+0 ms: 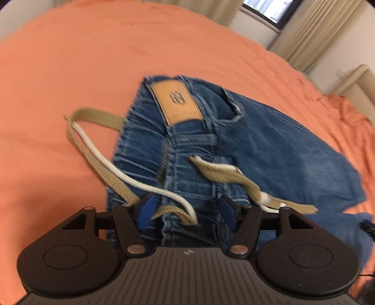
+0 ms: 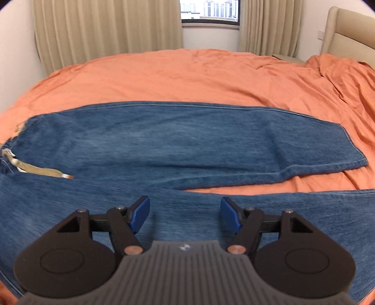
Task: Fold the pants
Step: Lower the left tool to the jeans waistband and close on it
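Note:
Blue jeans [image 1: 269,145] lie on an orange bed. In the left wrist view the waistband with a tan leather patch [image 1: 175,101] faces me, and a beige drawstring [image 1: 93,150] trails off both sides. My left gripper [image 1: 186,214] is open, just above the waistband, with denim and drawstring between its blue pads [image 1: 146,212]. In the right wrist view both legs [image 2: 187,138] stretch to the right, slightly apart. My right gripper [image 2: 185,214] is open over the near leg [image 2: 187,201], holding nothing.
The orange bedspread [image 2: 187,75] covers the bed, bunched up at the right near the beige headboard [image 2: 346,30]. Beige curtains [image 2: 105,25] and a window [image 2: 209,11] stand behind the bed's far edge.

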